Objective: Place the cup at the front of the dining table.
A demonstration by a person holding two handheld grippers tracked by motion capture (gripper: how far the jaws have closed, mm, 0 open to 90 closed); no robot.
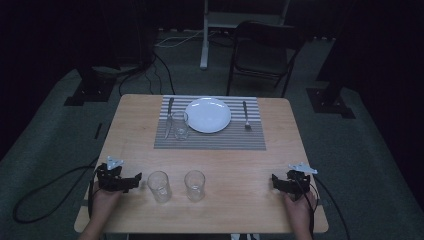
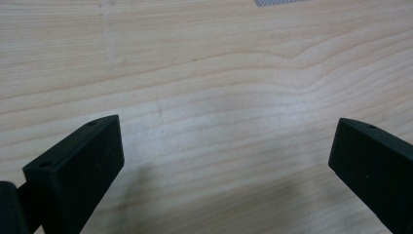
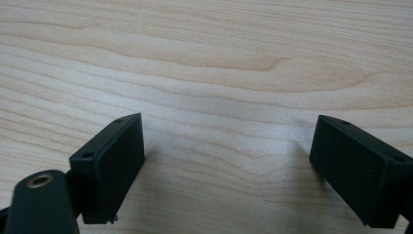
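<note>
Your left gripper (image 1: 131, 181) just left of nearest glass (image 1: 159, 186), jaws wide apart, empty. Your right gripper (image 1: 276, 181) well right of it, also spread, empty.

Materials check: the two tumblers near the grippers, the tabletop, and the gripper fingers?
Left tumbler and right tumbler: clear and see-through, likely glass, possibly plastic. Tabletop: light wood or wood-look laminate, visible grain, matte sheen. Left gripper fingers: matte black, hard-looking plastic, with small holes near the tips.
</note>
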